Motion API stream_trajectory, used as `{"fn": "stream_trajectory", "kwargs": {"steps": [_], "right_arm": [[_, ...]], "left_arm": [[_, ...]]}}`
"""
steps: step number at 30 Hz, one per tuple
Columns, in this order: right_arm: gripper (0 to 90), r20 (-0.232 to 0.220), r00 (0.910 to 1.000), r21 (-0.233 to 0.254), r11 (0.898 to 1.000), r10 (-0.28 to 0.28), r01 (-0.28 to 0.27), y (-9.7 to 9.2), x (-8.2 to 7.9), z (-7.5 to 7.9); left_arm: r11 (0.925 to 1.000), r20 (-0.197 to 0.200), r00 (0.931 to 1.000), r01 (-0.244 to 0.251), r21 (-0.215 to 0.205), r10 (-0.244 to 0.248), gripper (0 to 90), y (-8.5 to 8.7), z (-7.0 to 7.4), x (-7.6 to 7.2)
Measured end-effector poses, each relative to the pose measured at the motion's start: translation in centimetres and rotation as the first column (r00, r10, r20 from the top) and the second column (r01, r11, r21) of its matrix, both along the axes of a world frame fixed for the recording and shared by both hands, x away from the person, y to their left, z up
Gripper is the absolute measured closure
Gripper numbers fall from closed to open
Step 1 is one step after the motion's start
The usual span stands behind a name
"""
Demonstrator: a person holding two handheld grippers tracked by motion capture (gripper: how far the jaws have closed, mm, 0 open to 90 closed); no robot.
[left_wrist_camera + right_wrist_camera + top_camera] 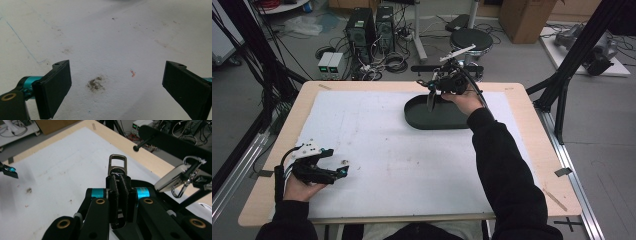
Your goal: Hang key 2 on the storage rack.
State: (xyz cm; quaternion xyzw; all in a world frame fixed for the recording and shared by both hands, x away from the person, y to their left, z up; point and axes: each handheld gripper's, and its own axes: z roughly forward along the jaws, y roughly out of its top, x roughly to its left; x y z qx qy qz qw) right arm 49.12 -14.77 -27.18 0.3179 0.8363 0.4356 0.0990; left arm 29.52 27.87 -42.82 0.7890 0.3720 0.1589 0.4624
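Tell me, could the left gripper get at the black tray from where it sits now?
Probably yes, though it is a long way. The left gripper sits open near the table's front left, the black tray lies far right, and bare white mat lies between. The right gripper, shut on a metal clip, hovers over the tray.

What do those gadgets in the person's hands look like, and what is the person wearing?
Each hand holds a black two-jaw tool. The left gripper has flat, square black pads, teal metal collars at the jaw roots, brass-coloured rivets and a pale plate on top. The right gripper shows the same teal collars and brass rivets, with a black cable trailing off. Both sleeves are black.
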Motion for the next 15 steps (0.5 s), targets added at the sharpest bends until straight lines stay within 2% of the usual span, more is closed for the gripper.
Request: {"fn": "stream_trajectory", "kwargs": {"steps": [4,8,15], "right_arm": [[86.4,0.003,0.9995,0.009,1.000,-0.030,0.030,-0.1,0.5,0.1],[86.4,0.011,0.9985,0.038,0.998,-0.054,0.054,-0.4,1.0,0.0],[86.4,0.039,0.9953,0.039,0.995,-0.089,0.087,0.0,1.5,-0.4]], "left_arm": [[1.0000,0.000,1.0000,0.003,0.001,-0.003,9.0,0.0,0.0,0.0],[1.0000,0.002,1.0000,-0.002,-0.003,0.002,9.0,0.0,0.0,0.0],[1.0000,0.002,1.0000,-0.003,-0.008,0.003,9.0,0.0,0.0,0.0]]}}
